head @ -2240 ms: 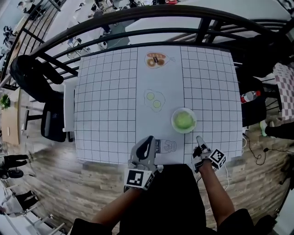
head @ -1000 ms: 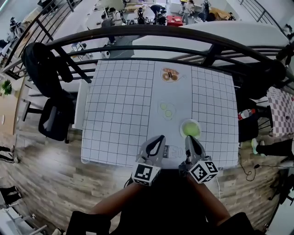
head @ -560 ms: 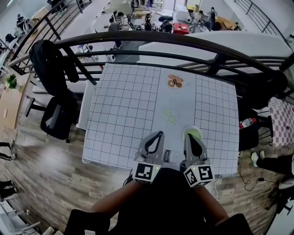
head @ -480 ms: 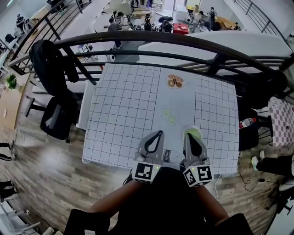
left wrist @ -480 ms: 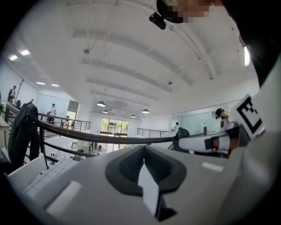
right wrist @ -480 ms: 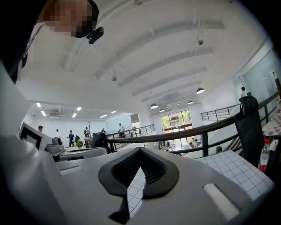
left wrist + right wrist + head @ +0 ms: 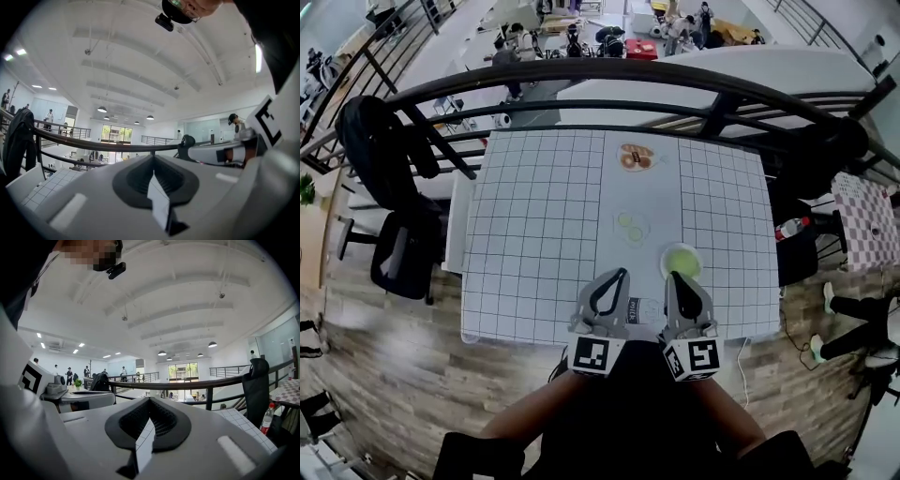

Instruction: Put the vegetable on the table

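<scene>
A round white bowl (image 7: 681, 261) holding a pale green vegetable sits on the grid-patterned table (image 7: 534, 234), right of the plain middle strip and close to the near edge. My right gripper (image 7: 676, 277) hovers over the near table edge with its tip just short of the bowl; its jaws are shut and empty. Beside it, my left gripper (image 7: 617, 275) is also shut with nothing in it. Both gripper views look over the closed jaws, left (image 7: 153, 161) and right (image 7: 149, 401), toward the railing and hall, so the bowl is hidden there.
On the middle strip lie a picture of cucumber slices (image 7: 632, 226) and a plate picture with brown items (image 7: 635, 157). A black railing (image 7: 609, 75) runs behind the table. A chair with a dark jacket (image 7: 389, 187) stands left, a water bottle (image 7: 787, 228) right.
My right gripper has swung in from the right and now sits close beside the left one at the near table edge. The head view shifted slightly; both stay shut.
</scene>
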`<action>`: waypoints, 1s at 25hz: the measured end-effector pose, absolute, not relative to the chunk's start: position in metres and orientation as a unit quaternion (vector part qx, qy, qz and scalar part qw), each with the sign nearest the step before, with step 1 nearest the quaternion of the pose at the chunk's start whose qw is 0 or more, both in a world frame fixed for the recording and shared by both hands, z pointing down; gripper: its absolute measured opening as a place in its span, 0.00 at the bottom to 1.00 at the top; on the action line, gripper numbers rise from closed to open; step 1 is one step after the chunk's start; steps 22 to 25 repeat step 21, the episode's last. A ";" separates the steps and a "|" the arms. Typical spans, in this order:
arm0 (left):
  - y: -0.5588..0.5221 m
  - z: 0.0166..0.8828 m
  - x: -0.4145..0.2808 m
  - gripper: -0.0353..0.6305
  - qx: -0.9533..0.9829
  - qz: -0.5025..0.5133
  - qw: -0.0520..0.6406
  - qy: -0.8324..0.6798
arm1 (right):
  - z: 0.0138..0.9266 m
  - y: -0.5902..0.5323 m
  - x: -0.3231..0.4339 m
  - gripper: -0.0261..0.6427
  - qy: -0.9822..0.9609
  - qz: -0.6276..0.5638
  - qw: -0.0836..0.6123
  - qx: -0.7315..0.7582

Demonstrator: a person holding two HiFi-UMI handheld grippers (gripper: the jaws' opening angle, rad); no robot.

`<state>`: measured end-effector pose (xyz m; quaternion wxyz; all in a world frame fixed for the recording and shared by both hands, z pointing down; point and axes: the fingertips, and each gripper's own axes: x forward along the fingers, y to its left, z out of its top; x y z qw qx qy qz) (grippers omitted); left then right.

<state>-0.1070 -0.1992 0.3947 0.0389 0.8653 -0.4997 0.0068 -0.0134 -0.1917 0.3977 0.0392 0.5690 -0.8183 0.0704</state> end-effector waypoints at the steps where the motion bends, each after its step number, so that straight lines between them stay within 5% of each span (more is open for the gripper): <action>1: -0.196 0.397 -0.106 0.06 0.866 0.008 0.042 -0.498 | 0.399 -0.188 -0.014 0.03 -0.817 0.071 0.041 0.571; 25: -0.157 0.403 -0.141 0.06 0.869 0.012 0.044 -0.492 | 0.401 -0.154 -0.053 0.03 -0.812 0.065 0.044 0.578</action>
